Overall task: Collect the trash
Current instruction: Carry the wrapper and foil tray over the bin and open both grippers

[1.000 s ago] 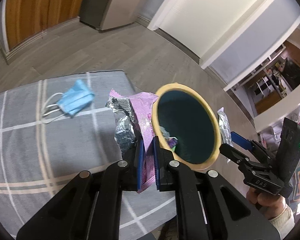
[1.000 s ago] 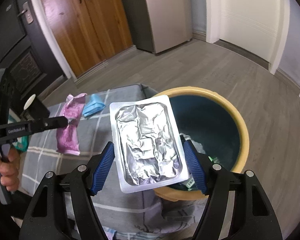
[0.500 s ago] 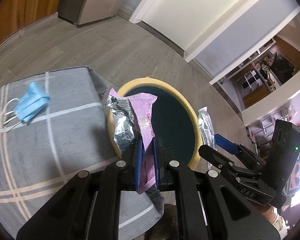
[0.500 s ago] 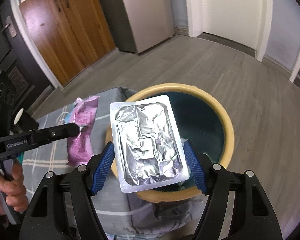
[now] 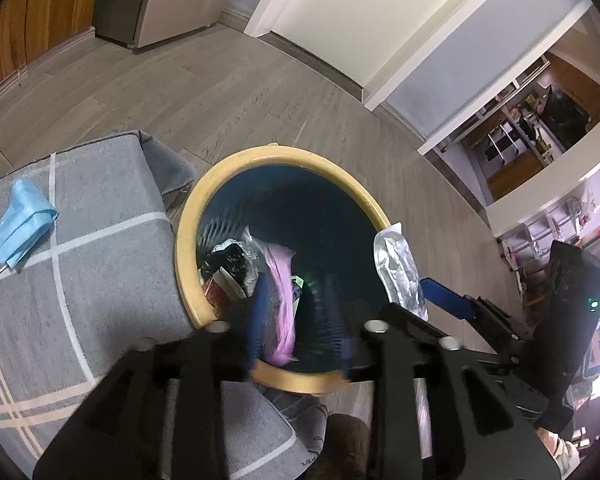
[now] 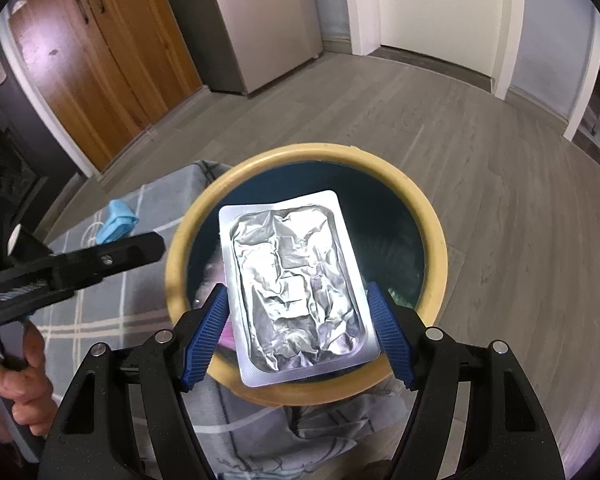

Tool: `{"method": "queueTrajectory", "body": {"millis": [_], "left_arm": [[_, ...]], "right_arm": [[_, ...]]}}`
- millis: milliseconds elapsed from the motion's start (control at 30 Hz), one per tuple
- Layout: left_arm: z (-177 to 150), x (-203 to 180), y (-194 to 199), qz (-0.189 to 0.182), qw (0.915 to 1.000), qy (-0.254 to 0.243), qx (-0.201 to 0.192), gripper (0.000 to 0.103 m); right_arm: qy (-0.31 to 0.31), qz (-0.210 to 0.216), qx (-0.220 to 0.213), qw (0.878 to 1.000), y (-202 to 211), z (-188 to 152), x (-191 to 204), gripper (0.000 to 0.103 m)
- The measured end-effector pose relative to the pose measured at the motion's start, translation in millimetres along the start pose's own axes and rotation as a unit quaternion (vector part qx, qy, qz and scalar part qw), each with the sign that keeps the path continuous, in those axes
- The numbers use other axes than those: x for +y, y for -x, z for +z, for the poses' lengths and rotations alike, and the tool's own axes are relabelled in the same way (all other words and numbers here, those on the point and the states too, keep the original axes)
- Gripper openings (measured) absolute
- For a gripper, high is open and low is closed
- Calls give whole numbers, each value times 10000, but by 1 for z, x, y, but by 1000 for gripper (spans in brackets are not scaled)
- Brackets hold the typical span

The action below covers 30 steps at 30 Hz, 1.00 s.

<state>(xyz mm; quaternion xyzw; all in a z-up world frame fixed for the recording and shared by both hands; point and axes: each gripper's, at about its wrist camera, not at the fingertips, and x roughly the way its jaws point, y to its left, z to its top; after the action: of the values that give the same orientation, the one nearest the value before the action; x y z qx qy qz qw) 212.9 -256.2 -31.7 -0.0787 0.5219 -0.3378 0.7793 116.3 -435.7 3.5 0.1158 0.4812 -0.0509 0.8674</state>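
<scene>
A round bin (image 5: 188, 236) with a yellow rim and dark inside stands on the floor beside a grey table cloth; it also shows in the right wrist view (image 6: 436, 236). My left gripper (image 5: 298, 320) is over the bin, its jaws blurred and spread apart, and the pink wrapper (image 5: 282, 292) hangs loose between them, falling into the bin. My right gripper (image 6: 300, 320) is shut on a silver foil blister pack (image 6: 296, 280) and holds it above the bin; the pack shows edge-on in the left wrist view (image 5: 398, 268). A blue face mask (image 5: 22, 230) lies on the cloth.
The grey checked cloth (image 5: 100, 280) covers a low table left of the bin. Other trash (image 5: 228, 264) lies inside the bin. Wooden doors (image 6: 112, 64) and a grey cabinet (image 6: 260, 20) stand at the back across a grey wood floor.
My left gripper moved over the bin and opened, letting go of the pink wrapper. My right gripper moved with the foil pack to over the bin's middle.
</scene>
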Motion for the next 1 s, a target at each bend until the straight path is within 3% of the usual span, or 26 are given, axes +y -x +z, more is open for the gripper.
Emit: {"method": "queueTrajectory", "body": {"millis": [300, 667, 1000], "left_arm": [[3, 11, 9, 112, 9998, 137, -102, 48], [2, 27, 18, 275, 9993, 224, -116, 48], [-4, 15, 27, 234, 9996, 21, -146, 53]], "right_arm": [[-61, -40, 77, 9999, -9, 0, -1, 72], [-74, 12, 87, 9999, -11, 1, 2, 74], [-42, 63, -115, 9999, 8, 2, 5, 78]]}}
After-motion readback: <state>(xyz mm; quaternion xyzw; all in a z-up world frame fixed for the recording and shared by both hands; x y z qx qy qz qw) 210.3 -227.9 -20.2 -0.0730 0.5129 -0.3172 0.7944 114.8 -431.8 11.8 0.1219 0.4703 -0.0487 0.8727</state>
